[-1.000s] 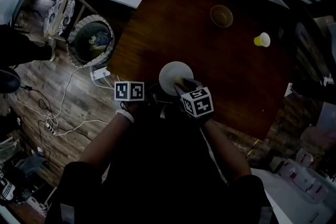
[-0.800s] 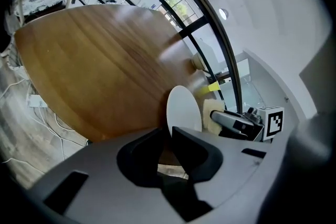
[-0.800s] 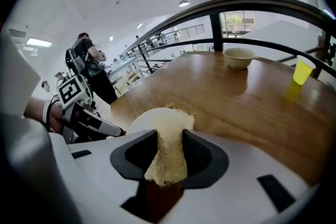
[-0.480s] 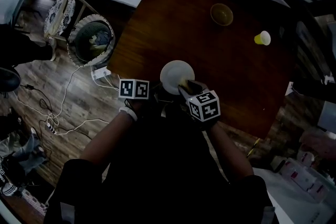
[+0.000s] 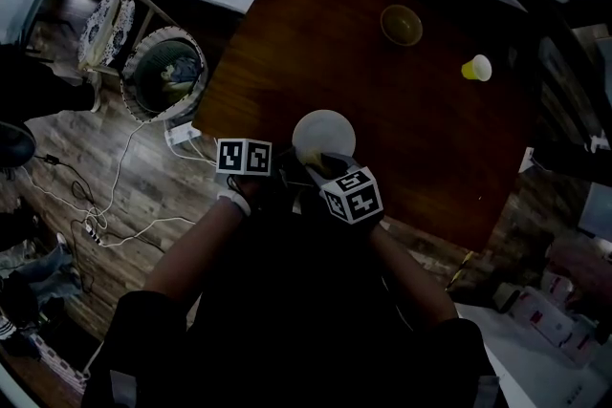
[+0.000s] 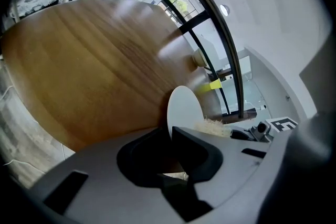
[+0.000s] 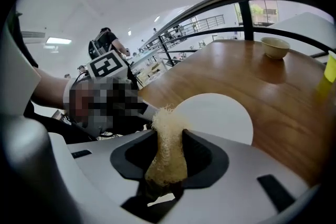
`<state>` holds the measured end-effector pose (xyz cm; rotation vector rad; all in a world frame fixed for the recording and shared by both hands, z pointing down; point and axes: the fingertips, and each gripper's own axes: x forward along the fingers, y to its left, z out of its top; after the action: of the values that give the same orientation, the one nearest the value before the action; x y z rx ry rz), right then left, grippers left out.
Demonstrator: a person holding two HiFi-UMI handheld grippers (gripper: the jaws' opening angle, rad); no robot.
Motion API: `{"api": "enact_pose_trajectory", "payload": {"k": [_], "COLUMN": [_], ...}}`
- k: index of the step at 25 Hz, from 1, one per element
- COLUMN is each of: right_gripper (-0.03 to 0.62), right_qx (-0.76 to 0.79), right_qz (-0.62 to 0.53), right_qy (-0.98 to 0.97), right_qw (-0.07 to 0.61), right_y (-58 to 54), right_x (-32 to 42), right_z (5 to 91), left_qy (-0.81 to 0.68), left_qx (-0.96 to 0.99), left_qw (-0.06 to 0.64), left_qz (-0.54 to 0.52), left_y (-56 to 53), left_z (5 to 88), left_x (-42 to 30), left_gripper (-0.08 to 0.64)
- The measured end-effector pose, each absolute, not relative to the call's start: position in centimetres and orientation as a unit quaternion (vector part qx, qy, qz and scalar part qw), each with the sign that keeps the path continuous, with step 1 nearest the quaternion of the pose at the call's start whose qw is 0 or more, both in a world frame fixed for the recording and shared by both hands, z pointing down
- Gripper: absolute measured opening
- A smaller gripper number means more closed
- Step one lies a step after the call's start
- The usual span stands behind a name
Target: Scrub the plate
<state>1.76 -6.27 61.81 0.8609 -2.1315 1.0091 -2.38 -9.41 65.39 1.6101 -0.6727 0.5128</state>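
Two grippers are at work over one white plate [image 5: 323,134], each cube wearing black-and-white square markers. The plate sits at the near edge of the wooden table [image 5: 402,119]. The left gripper [image 6: 170,136] has its jaws pinched tight on the plate's near rim. Its marker cube sits just left of the plate in the head view. The right gripper [image 7: 168,136] comes in from the plate's near side, jaws clamped on a single pale, fibrous scrubber [image 7: 167,149]. The scrubber's frayed tip pokes up at the plate's near edge. Whether that tip actually touches the plate is hard to call from these angles. Beyond the plate, towards the far side of the table, stands one small bowl [image 5: 402,25]. One yellow cup [image 5: 476,68] is off to the right of the plate, well apart from it. Left of the plate and down on the plank floor there's a round basket [image 5: 167,72]. White cables [image 5: 115,196] trail across the boards below it. The person's dark sleeves fill the view nearer than the plate.
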Motion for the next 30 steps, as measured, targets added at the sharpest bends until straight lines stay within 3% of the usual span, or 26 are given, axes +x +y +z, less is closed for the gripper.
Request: {"api": "enact_pose_trajectory", "payload": {"k": [11, 23, 30], "right_gripper": [0.156, 0.156, 0.156], "right_qx": [0.454, 0.314, 0.329], "right_qz": [0.406, 0.393, 0.408], "right_qy": [-0.745, -0.812, -0.8], "right_qw": [0.272, 0.295, 0.292], "right_y": [-9.3, -5.4, -5.9], "right_x": [13.0, 1.5, 3.5], "right_z": [61.4, 61.0, 61.9], "left_qy": [-0.295, -0.298, -0.297], "left_qx": [0.697, 0.693, 0.694], "left_qw": [0.616, 0.62, 0.619], "left_qz": [0.218, 0.218, 0.218], "left_y": [-9.2, -9.3, -9.4], "left_z": [65.3, 65.4, 65.3], "left_x": [-2.1, -2.1, -1.9], "left_gripper": [0.061, 0.061, 0.061]}}
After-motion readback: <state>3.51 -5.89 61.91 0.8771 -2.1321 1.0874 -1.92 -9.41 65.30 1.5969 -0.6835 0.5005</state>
